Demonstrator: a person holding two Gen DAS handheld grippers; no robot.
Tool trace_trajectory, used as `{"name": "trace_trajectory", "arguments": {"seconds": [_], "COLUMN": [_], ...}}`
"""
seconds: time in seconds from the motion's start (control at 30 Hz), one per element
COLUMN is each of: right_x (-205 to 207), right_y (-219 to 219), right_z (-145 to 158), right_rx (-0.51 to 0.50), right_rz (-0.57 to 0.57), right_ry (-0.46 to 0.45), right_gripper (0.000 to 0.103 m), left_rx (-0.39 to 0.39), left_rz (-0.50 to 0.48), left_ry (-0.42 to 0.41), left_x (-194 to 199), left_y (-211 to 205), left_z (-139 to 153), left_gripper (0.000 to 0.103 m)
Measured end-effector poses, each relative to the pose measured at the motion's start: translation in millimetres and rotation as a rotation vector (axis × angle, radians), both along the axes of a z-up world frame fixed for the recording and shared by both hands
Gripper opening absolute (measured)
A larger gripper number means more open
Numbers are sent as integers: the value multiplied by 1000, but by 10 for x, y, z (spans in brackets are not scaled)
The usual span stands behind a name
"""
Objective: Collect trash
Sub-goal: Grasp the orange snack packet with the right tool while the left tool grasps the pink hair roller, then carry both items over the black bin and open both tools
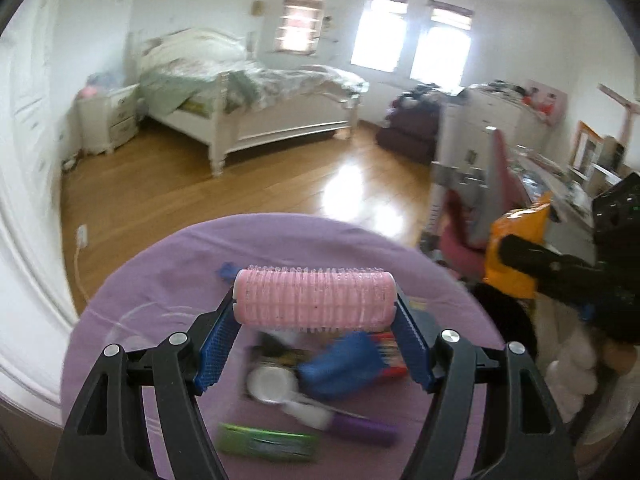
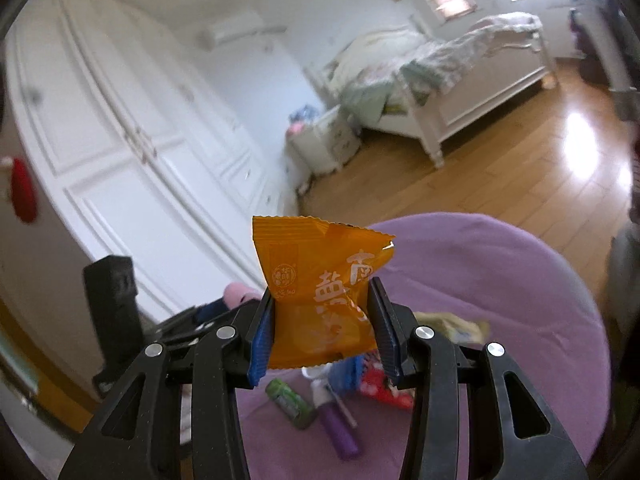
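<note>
Left tool (image 1: 316, 312), seen from its wrist camera at frame centre, clamped on a pink hair roller (image 1: 315, 298) held crosswise, one blue pad against each end; right tool (image 2: 320, 328), at the lower centre of its own view, gripping an orange snack wrapper (image 2: 320, 292) by its lower half, the crimped top edge standing above the pads. In the left view the same wrapper appears at the right edge of the frame, lifted beside the round purple bench (image 1: 160, 288). On the bench, low in the frame and blurred: a green packet (image 1: 266, 442), a purple tube (image 1: 360, 428), a white round object (image 1: 270, 384), a blue item (image 1: 340, 364) and a red printed packet (image 2: 384, 386). Upper half: white bed (image 1: 256, 100), nightstand (image 1: 108, 120), wooden floor (image 1: 160, 184); white wardrobe doors (image 2: 120, 140) fill the left of the right view
</note>
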State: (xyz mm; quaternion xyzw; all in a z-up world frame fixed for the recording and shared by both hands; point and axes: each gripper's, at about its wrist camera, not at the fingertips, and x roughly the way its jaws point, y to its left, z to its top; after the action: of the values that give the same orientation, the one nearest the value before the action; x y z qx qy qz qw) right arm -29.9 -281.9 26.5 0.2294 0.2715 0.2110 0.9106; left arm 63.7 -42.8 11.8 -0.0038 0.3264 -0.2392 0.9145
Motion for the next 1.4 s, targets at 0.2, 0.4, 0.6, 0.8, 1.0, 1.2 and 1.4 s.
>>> {"name": "trace_trajectory", "arguments": {"seconds": [0.2,0.4,0.6,0.8,1.0,1.2,1.4], "right_x": [-547,-984,-1276,-1415,-1403,-1373,-1378], "right_y": [-626,-1307,-1908,-2367,-2572,-2796,-2978], "right_z": [7,-92,-208,-377,-562,-822,-1039], "right_rx": [6,26,44,68,92,128,147], "right_rz": [-143,-279,-395,-481,-536,-574,-612], "right_ry": [-22,-27,-30,-11,17,58,88], "right_gripper": [44,44,44,44,44,44,44], "left_rx": [0,9,9,2,6,35,41], "left_rz": [-138,-260,-358,-426,-486,-541,-582], "left_ry": [-49,-65,-67,-52,-1,26,68], "left_x": [-380,-600,-673,-655,-610,-615,-601], "left_y": [-708,-1353,-1843,-2287,-2651,-2994,-3296], "left_z": [163,162,127,58,-131,-286,-469], "left_gripper": [70,70,70,70,70,70,70]}}
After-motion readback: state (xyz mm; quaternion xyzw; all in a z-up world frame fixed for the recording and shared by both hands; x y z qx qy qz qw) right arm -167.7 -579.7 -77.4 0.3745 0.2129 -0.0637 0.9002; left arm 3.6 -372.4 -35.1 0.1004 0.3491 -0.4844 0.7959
